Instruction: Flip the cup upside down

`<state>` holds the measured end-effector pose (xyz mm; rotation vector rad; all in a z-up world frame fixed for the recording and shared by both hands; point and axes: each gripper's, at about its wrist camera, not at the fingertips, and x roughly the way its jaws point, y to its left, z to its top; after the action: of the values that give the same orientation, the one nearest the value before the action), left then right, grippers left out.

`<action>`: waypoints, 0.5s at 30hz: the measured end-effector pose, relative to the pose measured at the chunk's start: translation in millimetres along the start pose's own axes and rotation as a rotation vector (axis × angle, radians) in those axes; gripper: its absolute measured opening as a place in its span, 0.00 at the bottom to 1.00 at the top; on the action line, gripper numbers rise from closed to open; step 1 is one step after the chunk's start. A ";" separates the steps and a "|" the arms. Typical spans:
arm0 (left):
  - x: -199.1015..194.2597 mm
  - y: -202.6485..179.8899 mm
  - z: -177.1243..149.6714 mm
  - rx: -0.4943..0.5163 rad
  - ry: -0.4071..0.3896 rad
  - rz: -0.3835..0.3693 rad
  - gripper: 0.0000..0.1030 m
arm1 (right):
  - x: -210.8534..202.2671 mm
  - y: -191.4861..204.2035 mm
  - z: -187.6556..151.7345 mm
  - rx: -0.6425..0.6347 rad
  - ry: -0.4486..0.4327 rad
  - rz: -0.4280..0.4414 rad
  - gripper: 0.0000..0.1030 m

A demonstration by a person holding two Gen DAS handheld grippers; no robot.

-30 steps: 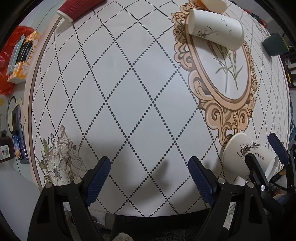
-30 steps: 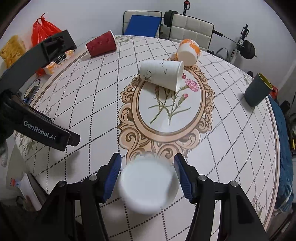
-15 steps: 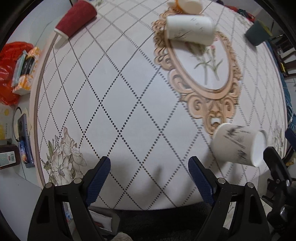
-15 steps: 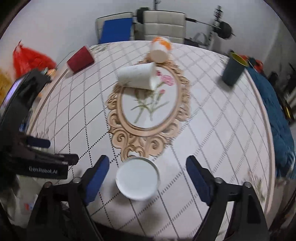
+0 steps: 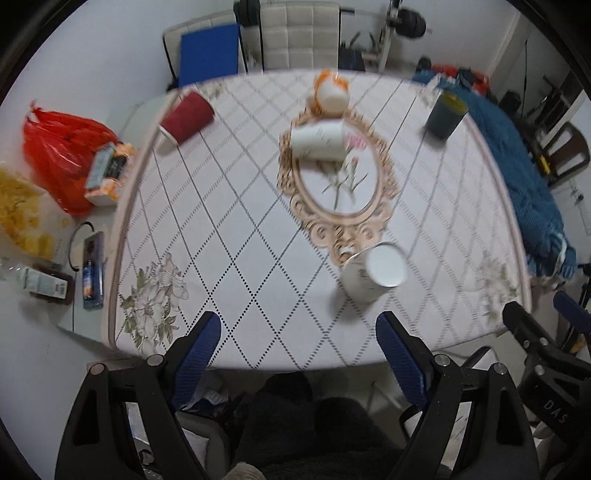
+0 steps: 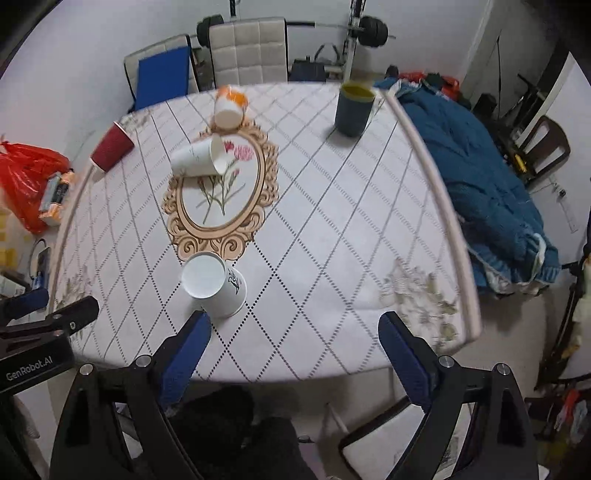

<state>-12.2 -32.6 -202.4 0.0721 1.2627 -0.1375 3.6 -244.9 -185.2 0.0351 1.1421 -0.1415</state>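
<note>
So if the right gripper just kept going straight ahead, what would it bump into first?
Probably the bare tablecloth. The right gripper hangs open beyond the table's near edge, aimed down at it. The white cup stands left of that line, near the left jaw, though depth is uncertain.

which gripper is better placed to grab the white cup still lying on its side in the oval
Marginally the right gripper: the tipped white cup shows its open rim toward it. Both grippers hang open, back off the near table edge.

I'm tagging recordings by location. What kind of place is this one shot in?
Probably a room in a home, used for dining and exercise alike: a table under a printed floral cloth, padded chairs behind it, and a barbell rack against the wall.
</note>
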 end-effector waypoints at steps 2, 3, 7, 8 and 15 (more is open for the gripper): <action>-26.8 -2.7 -4.8 -0.012 -0.042 -0.005 0.83 | -24.1 -4.5 -3.5 -0.011 -0.028 0.002 0.91; -36.3 -3.4 -6.7 -0.015 -0.055 -0.009 0.83 | -38.2 -6.4 -5.1 -0.019 -0.044 0.003 0.91; -81.1 -7.1 -17.1 -0.028 -0.124 -0.016 0.83 | -96.7 -16.2 -10.7 -0.031 -0.119 -0.003 0.91; -93.2 -7.2 -20.1 -0.033 -0.142 -0.018 0.83 | -109.6 -17.2 -12.1 -0.037 -0.136 -0.004 0.91; -139.7 -5.9 -36.6 -0.042 -0.202 -0.007 0.83 | -180.1 -25.4 -24.9 -0.038 -0.214 0.036 0.96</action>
<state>-89.0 -24.8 -80.3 0.0175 1.0643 -0.1210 -95.6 -250.6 -30.8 0.0069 0.9295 -0.0893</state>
